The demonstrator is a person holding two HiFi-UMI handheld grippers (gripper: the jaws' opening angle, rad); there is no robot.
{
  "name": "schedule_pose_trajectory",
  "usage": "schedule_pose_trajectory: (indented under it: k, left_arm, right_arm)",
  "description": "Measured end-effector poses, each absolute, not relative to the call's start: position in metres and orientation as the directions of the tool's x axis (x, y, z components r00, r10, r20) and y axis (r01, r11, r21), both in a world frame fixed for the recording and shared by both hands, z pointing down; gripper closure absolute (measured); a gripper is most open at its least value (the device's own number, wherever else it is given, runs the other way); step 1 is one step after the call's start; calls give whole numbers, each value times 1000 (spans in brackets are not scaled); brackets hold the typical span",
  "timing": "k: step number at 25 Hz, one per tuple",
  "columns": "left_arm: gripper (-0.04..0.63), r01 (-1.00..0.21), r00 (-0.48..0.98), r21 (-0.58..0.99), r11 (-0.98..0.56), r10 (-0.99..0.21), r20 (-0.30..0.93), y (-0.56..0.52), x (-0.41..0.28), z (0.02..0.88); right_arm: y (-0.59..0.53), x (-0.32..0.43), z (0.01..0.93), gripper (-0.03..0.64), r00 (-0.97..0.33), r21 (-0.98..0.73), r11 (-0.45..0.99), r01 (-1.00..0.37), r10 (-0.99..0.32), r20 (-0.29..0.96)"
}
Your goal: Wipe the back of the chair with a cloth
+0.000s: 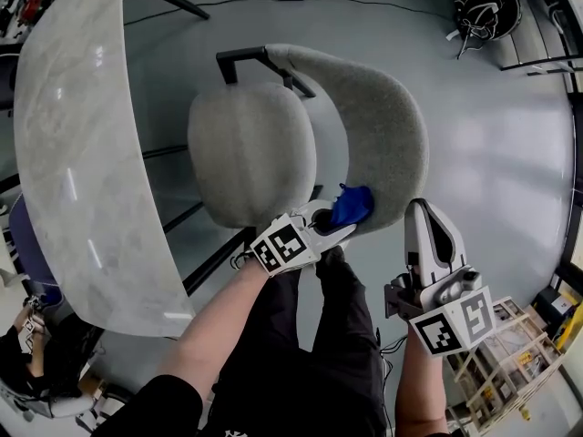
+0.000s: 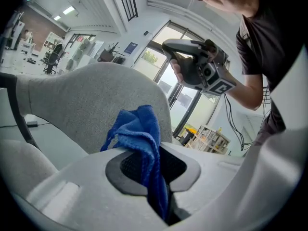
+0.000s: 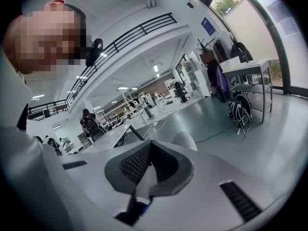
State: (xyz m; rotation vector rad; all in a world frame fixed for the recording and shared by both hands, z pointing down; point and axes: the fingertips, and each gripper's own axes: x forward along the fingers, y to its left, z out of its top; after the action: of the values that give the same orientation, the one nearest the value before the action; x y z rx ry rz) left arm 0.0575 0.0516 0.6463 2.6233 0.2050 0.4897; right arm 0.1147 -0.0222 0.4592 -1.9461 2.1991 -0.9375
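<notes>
The chair has a round grey seat (image 1: 250,153) and a curved grey backrest (image 1: 383,126). My left gripper (image 1: 337,220) is shut on a blue cloth (image 1: 352,206), which it holds against the near end of the backrest's inner face. In the left gripper view the cloth (image 2: 139,134) bunches up out of the jaws in front of the grey backrest (image 2: 91,105). My right gripper (image 1: 428,218) is shut with nothing in it. It hovers just off the backrest's near outer edge and points away from me. The top of the backrest (image 3: 185,139) peeks over its jaws.
A white marble-look tabletop (image 1: 82,153) runs along the left, close to the seat. A black armrest bar (image 1: 241,57) sticks out at the chair's far side. A black bag (image 1: 483,7) lies far right on the floor, and a wooden rack (image 1: 510,353) stands near right.
</notes>
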Motion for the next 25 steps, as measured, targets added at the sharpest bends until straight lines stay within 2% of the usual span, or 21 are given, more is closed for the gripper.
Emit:
schedule_pose_trajectory:
  k: [7, 13, 20, 25]
  left_arm:
    - [538, 46, 935, 466, -883, 202, 291, 52, 50, 632]
    - [538, -90, 958, 392, -916, 29, 286, -14, 50, 623]
    - [538, -162, 960, 300, -940, -81, 266, -102, 66, 624]
    - [538, -316, 927, 203, -927, -256, 274, -170, 75, 634]
  right_arm:
    - [-28, 116, 452, 603, -206, -469, 26, -883, -918, 337]
    - [-29, 123, 445, 603, -192, -461, 21, -887, -925, 329]
    - [-44, 130, 461, 603, -184, -404, 30, -914, -919, 348]
    - [-59, 140, 459, 603, -170, -391, 33, -920, -932, 321]
